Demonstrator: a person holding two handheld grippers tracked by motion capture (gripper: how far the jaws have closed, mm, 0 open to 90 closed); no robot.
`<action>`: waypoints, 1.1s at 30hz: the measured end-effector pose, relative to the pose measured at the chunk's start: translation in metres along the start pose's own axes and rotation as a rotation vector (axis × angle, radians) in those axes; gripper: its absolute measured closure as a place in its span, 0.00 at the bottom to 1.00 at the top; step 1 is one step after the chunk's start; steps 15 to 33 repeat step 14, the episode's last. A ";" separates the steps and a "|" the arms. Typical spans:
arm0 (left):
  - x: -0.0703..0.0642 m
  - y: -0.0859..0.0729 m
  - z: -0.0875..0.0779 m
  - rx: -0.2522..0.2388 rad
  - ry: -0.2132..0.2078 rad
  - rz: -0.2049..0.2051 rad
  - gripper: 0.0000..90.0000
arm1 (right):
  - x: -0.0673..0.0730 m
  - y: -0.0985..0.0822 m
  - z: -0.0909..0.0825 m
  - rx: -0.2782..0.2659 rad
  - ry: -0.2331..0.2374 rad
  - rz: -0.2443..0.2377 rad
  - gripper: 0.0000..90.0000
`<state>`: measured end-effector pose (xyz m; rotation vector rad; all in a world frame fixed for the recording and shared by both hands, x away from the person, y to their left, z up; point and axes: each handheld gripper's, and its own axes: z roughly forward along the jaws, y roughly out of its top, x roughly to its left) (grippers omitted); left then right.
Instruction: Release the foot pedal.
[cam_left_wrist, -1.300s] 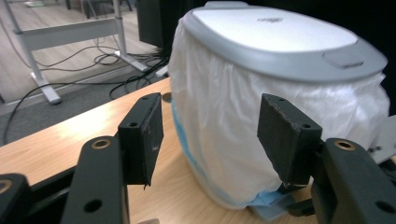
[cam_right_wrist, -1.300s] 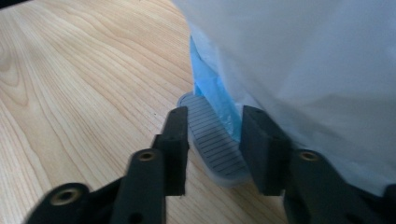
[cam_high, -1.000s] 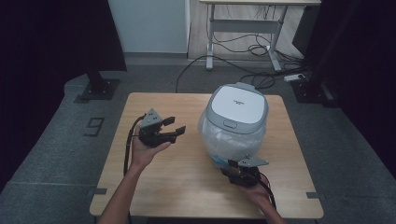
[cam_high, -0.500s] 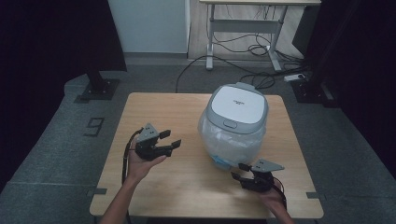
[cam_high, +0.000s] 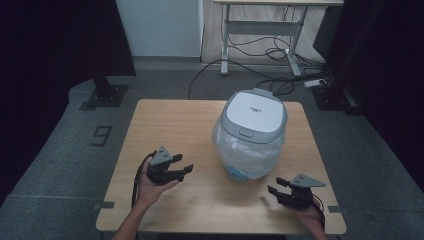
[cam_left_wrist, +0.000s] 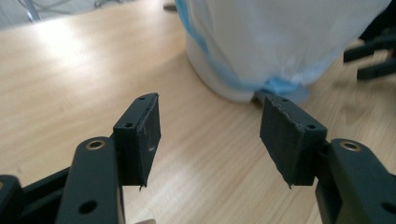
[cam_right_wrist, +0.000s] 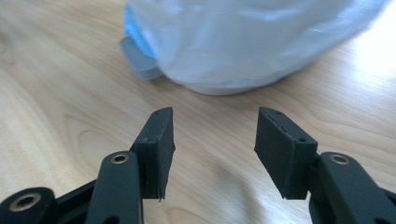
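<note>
- Your left gripper (cam_high: 184, 170) sits in the lower left of the high view, held low over the wooden table (cam_high: 165, 120), its jaws pointing toward the right of the frame.
- In the left gripper view its jaws stand apart with nothing but bare tabletop between the pads (cam_left_wrist: 144, 135) — open, gripping nothing.
- Your right gripper (cam_high: 276, 188) is in the lower right of the high view, near the table's front edge, with its jaws pointing toward the left of the frame.
- The right gripper view shows the same thing: two black pads (cam_right_wrist: 161, 144) spread wide, wood grain in the gap, nothing pressed between them.
- The bin (cam_high: 252, 132) — a white body with a grey-rimmed lid (cam_high: 255, 112) and a clear plastic liner (cam_high: 250, 155) bunched around its sides — stands upright right of centre in the high view, between your two grippers and farther up the frame than both.
- In the left gripper view the bin fills the upper right of the frame, a blue strip (cam_left_wrist: 280, 86) of the liner hanging at its base; your other gripper's jaws show dark at the far right edge.
- In the right gripper view the bin (cam_right_wrist: 252, 42) takes the upper middle of the frame, clear of the jaw tips, with that blue strip (cam_right_wrist: 137, 39) at its left side.
- Neither gripper touches the bin.
</note>
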<state>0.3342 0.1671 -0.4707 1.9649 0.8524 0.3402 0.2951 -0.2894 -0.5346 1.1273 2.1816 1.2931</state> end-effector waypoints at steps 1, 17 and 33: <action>-0.002 -0.005 0.004 0.025 0.000 0.009 0.42 | -0.003 -0.001 0.001 -0.001 -0.012 0.010 0.51; 0.000 -0.015 0.008 0.045 0.008 -0.002 0.41 | -0.007 -0.001 0.004 0.001 -0.051 0.013 0.47; 0.000 -0.015 0.008 0.045 0.008 -0.002 0.41 | -0.007 -0.001 0.004 0.001 -0.051 0.013 0.47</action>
